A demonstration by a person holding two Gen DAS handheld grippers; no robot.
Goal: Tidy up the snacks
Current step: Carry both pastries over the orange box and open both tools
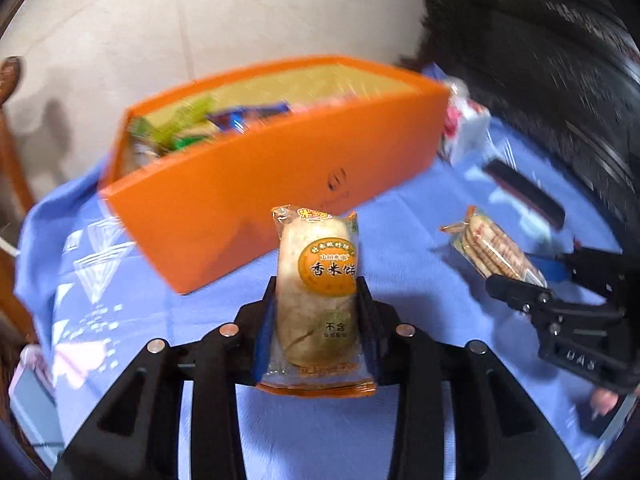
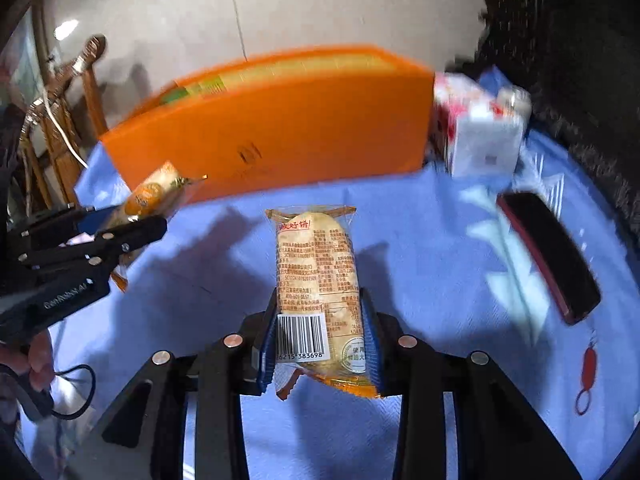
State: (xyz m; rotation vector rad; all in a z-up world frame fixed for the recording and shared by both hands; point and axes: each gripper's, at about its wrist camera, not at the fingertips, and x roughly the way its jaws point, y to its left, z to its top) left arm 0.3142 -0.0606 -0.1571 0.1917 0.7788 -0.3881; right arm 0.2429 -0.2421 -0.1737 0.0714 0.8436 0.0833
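Looking along the left gripper (image 1: pixel 318 300), I see its two black fingers pinching a clear packet with a round rice cracker and an orange sticker (image 1: pixel 316 292). The packet stands up between the fingers, above the blue tablecloth with white patterns (image 1: pixel 400 248). Just ahead sits the long orange cardboard box (image 1: pixel 280 176). It is open on top, and green and blue snack packs (image 1: pixel 208 124) already lie inside at its left end. So some snacks are put away. Off to the right, the right gripper (image 1: pixel 520 276) holds a second rice cracker packet (image 1: pixel 496 248) in the air. Past the box's right end stands a white and red carton (image 1: pixel 468 128), and a flat black and dark red case (image 1: pixel 524 196) lies on the cloth.

From the right gripper's view, its fingers are pressed onto that second packet, and I see the back side with a barcode and small print. This packet hangs over the cloth too, with the orange box straight ahead. The left gripper shows on the left side, holding its cracker close to the box's near wall. Part of a hand (image 2: pixel 38 356) peeks in below it.

I think both packets must go into the box next. I see no other loose snacks on the cloth, so the job looks nearly done. Both grippers point forward at the box, raised a little off the table.
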